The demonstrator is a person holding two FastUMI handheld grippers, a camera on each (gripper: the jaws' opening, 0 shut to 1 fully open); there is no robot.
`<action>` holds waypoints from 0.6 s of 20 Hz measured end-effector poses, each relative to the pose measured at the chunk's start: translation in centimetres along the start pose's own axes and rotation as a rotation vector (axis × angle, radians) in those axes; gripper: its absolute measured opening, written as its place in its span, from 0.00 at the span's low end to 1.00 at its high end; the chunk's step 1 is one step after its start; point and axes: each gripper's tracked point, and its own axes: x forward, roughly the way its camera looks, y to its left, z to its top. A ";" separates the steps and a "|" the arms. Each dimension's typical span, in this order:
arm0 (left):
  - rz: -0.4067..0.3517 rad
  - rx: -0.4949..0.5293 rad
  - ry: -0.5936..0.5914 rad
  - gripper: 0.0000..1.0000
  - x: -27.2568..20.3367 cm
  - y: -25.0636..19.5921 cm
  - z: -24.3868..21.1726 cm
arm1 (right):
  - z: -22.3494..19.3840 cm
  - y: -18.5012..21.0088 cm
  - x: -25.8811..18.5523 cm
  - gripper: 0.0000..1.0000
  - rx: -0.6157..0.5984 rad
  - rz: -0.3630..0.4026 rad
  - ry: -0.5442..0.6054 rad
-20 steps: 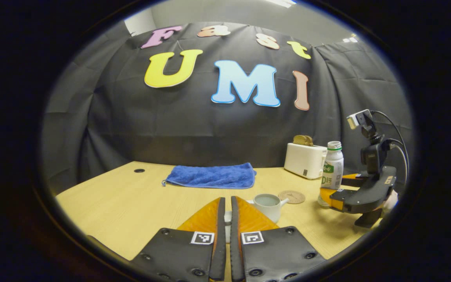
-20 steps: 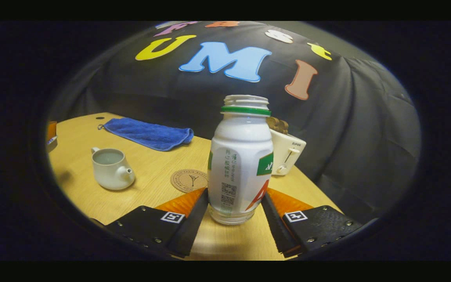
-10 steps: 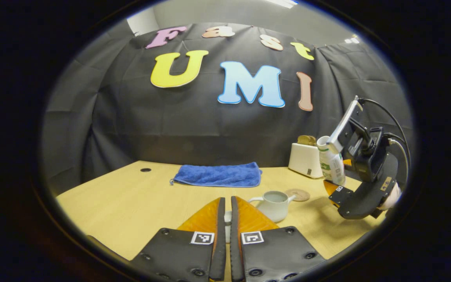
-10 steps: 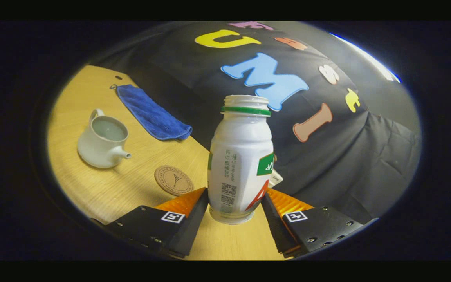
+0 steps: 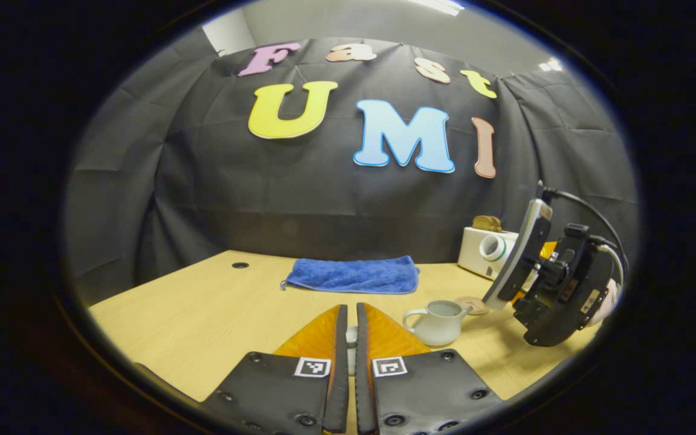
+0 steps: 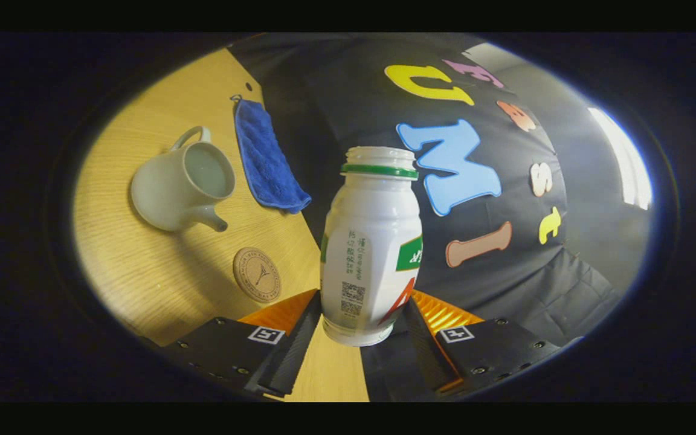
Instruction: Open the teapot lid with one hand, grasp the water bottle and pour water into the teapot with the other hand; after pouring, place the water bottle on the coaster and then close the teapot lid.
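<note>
Right tool (image 6: 363,314) clamps the tilted water bottle (image 6: 372,241) — teapot (image 6: 182,181) lidless.

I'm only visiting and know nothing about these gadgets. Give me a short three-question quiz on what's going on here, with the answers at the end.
1. True or false: the teapot has its lid on.
2. What is the right gripper shut on? A) the blue towel B) the water bottle C) the coaster
3. Fill in: the white sliver pinched in the left gripper is probably the teapot's ____.

Key:
1. False; its top is open.
2. B; the bottle is uncapped and tipped over toward the teapot.
3. lid
</note>
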 end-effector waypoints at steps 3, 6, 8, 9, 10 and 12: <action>0.007 -0.007 -0.007 0.15 -0.2 0.8 0.4 | 0.5 -0.1 0.1 0.78 -0.096 -0.011 -0.014; 0.021 -0.015 -0.014 0.15 -0.4 1.7 0.8 | 0.9 0.0 0.3 0.78 -0.178 -0.020 -0.030; 0.031 -0.018 -0.019 0.15 -0.4 2.2 0.9 | 1.2 0.0 0.3 0.78 -0.225 -0.027 -0.039; 0.035 -0.020 -0.021 0.15 -0.4 2.4 1.1 | 1.3 0.1 0.4 0.78 -0.251 -0.032 -0.044; 0.038 -0.022 -0.023 0.15 -0.6 2.7 1.2 | 1.4 0.0 0.5 0.78 -0.278 -0.039 -0.050; 0.044 -0.028 -0.028 0.11 -0.7 3.1 1.4 | 1.5 -0.2 0.3 0.78 -0.335 -0.055 -0.064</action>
